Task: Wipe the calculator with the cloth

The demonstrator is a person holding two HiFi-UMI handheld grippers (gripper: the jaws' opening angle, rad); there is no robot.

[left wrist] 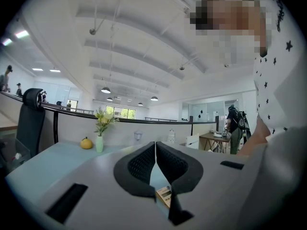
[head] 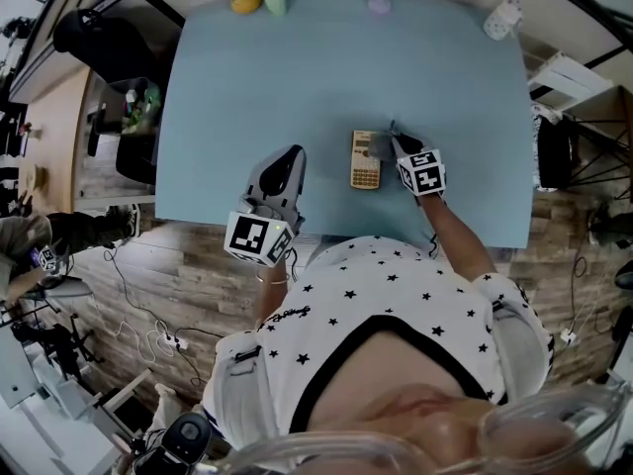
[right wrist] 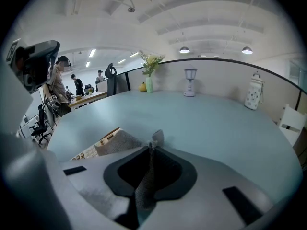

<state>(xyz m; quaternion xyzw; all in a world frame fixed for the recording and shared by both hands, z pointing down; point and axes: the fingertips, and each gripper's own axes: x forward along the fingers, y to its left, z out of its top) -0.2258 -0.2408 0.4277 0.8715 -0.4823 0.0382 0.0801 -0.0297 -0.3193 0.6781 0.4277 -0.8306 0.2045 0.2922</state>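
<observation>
The calculator point(head: 364, 164) lies loose toward the near edge of the desk point(head: 247, 77), so with the right gripper point(right wrist: 152, 146) pinching the cloth point(right wrist: 117, 142) over its far end and the left gripper point(left wrist: 155, 150) off to the left, fingers pressed together on nothing, a firm wipe could shove it away.

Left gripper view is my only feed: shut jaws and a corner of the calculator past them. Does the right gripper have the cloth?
Observer: Yes. The right gripper is shut on the cloth, with a strip of it pinched between the jaws.
Operator: Is the cloth on the calculator?
Observer: It lies over the far end of the calculator; the near end is uncovered.
Operator: Where is my left gripper relative to it?
Observer: In the head view the left gripper is to the calculator's left, apart from it.
</observation>
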